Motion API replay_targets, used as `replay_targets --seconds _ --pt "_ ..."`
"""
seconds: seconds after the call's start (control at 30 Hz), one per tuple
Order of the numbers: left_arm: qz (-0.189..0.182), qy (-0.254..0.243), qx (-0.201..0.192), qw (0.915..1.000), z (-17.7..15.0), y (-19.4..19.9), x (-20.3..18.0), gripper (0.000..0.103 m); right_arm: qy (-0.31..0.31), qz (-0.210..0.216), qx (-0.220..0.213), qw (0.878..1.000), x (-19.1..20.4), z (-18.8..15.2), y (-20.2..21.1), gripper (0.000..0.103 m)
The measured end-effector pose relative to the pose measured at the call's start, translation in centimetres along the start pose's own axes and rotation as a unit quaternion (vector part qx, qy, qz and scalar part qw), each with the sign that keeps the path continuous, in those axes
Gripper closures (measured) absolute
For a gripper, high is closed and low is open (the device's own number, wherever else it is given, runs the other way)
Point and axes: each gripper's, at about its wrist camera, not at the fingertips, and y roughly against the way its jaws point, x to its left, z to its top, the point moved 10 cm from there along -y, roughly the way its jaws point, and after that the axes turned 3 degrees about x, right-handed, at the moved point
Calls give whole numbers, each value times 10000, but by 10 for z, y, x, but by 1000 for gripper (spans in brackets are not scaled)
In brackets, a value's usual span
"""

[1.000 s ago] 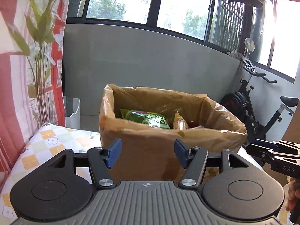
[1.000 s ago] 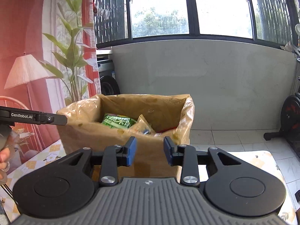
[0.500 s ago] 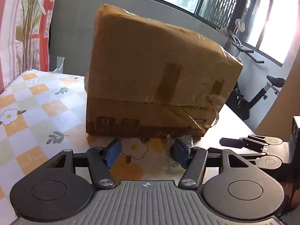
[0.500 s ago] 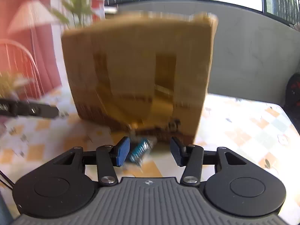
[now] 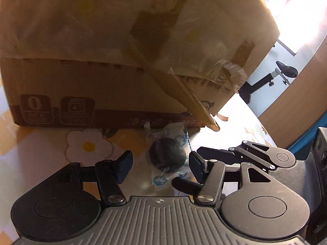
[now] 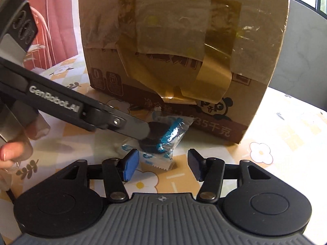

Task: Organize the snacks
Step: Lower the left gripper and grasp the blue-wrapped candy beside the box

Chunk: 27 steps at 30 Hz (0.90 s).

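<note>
Cardboard fills most of both views: a brown cardboard box (image 5: 114, 47), patched with tape and clear film, stands on a table under a checked tablecloth (image 6: 286, 134) printed with flowers. At the far left of the right wrist view, a person's hand (image 6: 12, 153) grips the handle of the left gripper (image 5: 160, 164), whose dark finger (image 6: 130, 125) slants in across the cloth and ends at a wrapped snack (image 6: 163, 136). The snack, a dark round cookie in a clear wrapper with blue print, lies flat on the cloth just in front of the box's lower edge. In the left wrist view the snack (image 5: 168, 155) sits between the left gripper's blue pads, which stand apart with a gap on each side and do not press it. Right of it, the right gripper (image 6: 163, 164) has its jaws opening; the wrapper's serrated end reaches into the space between them, untouched by either pad. Its linkage shows at the right edge of the left wrist view, close beside the left gripper.
</note>
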Motion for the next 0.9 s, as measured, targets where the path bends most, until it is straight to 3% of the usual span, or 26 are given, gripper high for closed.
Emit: replay_targets --seconds 0.13,0.2,0.27,0.53,0.77,0.9 --pt "-90 -66 -39 9999 4 -7 -4 41 204 20 -63 9998 4 2 -3 41" --pt "-156 -25 -13 9999 5 -12 -4 53 248 89 -114 9996 6 4 -5 41" --pt "-229 25 52 9997 4 -14 -6 58 336 148 -192 9991 7 11 -10 39" --pt "165 -267 31 9995 -12 4 -13 60 507 429 -145 9977 29 20 -9 42" --pt "539 -249 -222 9980 -36 50 -27 60 332 557 -338 9973 62 17 15 44" --pt "482 -209 -465 9975 -25 86 -33 60 525 571 -651 9949 77 32 36 44"
